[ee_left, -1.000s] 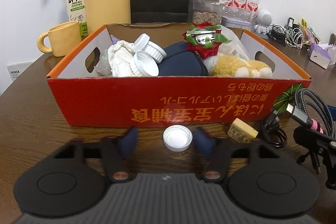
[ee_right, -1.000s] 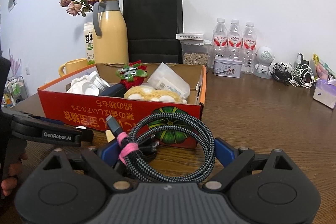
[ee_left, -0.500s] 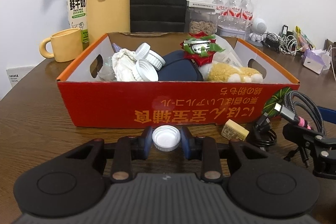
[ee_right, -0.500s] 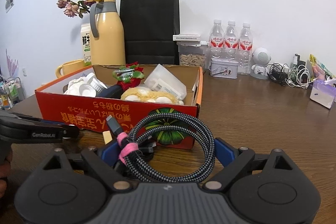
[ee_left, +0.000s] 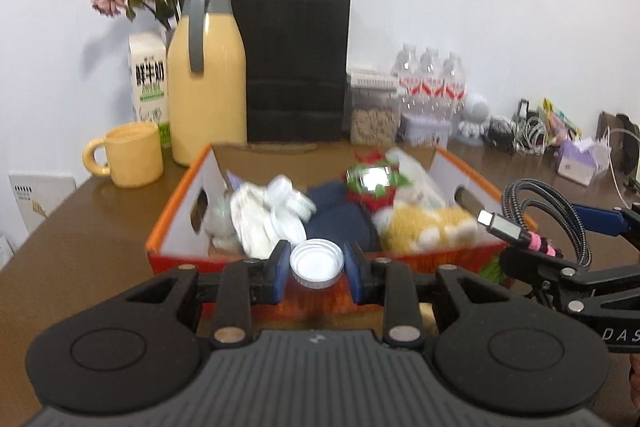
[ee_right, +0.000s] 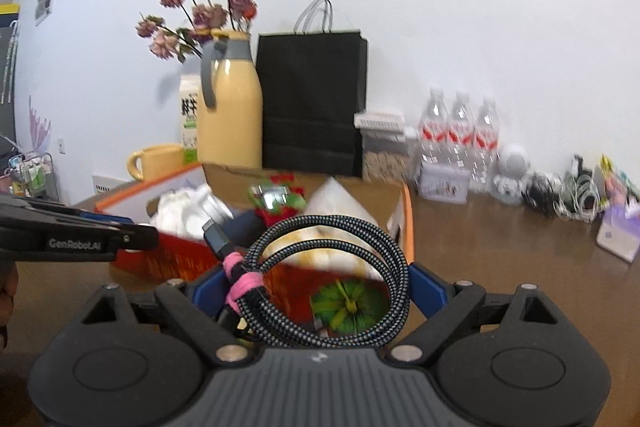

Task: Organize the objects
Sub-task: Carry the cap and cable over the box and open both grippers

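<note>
The white bottle cap was held between the blue pads of the left claw, its open underside turned toward the camera. The jaws had just been closing and were seen narrowed onto the cap's ribbed rim, one pad pressed at the cap's 9 o'clock and the other at its 3 o'clock. The cap was carried clear of the counter, level with the near wall of the red cardboard box.

From the cap, the open box lay directly ahead, at 12 o'clock in the left wrist view. Just beyond the near wall, at about 11 o'clock from the cap, other white caps were seen lying together beside a white cloth. At about 1 o'clock a yellow plush toy was seen. It was judged that the coming move would turn on the cap being carried forward over that near wall.

The coiled braided cable was spanned by the right claw, whose jaws stood wide with a pad against each side of the coil. The coil's pink tie sat at 9 o'clock of the loop. The box lay at 12 o'clock from the coil, with its right-hand corner nearest. In the left wrist view the cable was seen at 3 o'clock from the cap. The left claw was judged the nearer to the cluster of caps.
</note>
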A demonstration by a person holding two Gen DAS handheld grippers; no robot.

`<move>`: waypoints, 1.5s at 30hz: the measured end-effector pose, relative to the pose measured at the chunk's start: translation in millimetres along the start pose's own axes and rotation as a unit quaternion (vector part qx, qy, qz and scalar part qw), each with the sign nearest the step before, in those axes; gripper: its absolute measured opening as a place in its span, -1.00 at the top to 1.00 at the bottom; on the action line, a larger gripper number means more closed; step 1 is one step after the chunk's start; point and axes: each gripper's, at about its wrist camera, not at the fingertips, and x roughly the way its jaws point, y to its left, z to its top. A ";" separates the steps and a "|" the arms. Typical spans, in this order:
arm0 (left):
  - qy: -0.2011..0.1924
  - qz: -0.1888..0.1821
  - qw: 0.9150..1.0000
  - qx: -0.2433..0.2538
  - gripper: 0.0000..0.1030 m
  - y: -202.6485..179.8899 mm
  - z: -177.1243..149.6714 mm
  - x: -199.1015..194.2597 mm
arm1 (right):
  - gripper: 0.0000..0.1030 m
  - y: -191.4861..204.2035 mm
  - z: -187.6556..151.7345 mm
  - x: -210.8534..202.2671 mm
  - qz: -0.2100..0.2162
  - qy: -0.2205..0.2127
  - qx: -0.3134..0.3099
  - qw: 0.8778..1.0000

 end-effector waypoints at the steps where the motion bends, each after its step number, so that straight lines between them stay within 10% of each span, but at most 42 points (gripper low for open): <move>1: -0.005 0.001 1.000 0.000 0.43 1.2 3.6 0.5 | -0.78 2.5 5.5 2.1 0.001 -0.004 -0.003 1.000; 33: -0.021 0.008 1.000 -0.019 0.42 24.0 50.0 101.6 | -0.79 -12.2 46.2 115.4 -0.014 0.018 0.033 0.999; 36: -0.025 0.016 0.999 -0.021 0.11 26.5 47.4 100.9 | -0.79 -12.9 44.2 116.4 -0.012 0.019 0.038 0.999; 40: -0.053 0.024 0.998 -0.025 -1.00 30.4 45.2 93.5 | -1.00 -16.1 41.0 117.0 -0.013 0.020 0.045 0.999; 45: -0.057 0.021 0.998 -0.030 -1.00 31.6 47.2 91.4 | -1.00 -17.3 40.6 114.7 -0.013 0.014 0.048 0.999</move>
